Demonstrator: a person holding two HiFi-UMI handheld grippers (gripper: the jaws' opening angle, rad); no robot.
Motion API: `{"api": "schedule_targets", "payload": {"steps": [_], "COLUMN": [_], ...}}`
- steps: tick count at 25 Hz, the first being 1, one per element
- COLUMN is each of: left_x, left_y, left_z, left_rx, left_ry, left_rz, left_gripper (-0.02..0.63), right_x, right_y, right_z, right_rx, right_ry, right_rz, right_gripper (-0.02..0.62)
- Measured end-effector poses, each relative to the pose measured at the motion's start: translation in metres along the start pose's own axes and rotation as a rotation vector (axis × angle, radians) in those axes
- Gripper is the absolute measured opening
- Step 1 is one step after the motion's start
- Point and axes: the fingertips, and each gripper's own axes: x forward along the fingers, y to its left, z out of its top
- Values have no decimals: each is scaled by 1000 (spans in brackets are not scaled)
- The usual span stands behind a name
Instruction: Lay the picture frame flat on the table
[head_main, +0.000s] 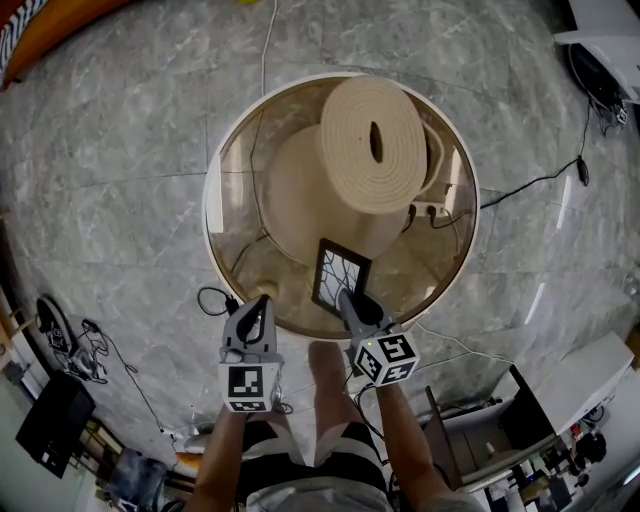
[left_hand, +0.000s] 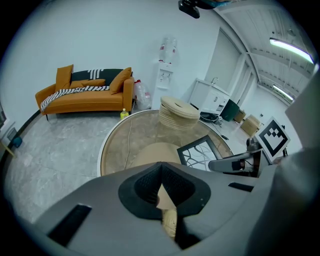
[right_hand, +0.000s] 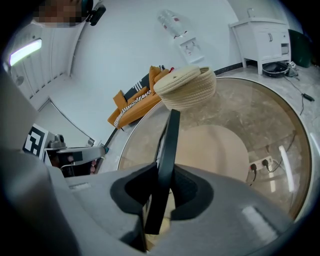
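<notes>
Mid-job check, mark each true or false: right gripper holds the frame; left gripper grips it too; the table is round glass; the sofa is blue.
The right gripper holds the picture frame by its edge: true.
The left gripper grips it too: false, its jaws are shut on nothing, beside the frame.
The table is round glass: true.
The sofa is blue: false, it is orange.

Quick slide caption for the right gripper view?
Right gripper clamped on the black picture frame, seen edge-on, with the round glass table beyond.
</notes>
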Motion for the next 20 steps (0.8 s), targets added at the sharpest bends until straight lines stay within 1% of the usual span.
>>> {"api": "schedule_targets", "payload": {"steps": [11, 20], "left_x": [3, 6], "left_y": [6, 7], "left_z": [-5, -9], "left_rx": [-12, -6], "left_ry": [6, 19], "left_rz": [24, 23], "left_gripper": [17, 17], "right_x": [7, 8], "right_y": [-15, -31], "right_z": [-4, -12], "right_rx": [-19, 15], "right_ry": [13, 27], "right_rz": [-54, -95], "right_gripper": [114, 161]}}
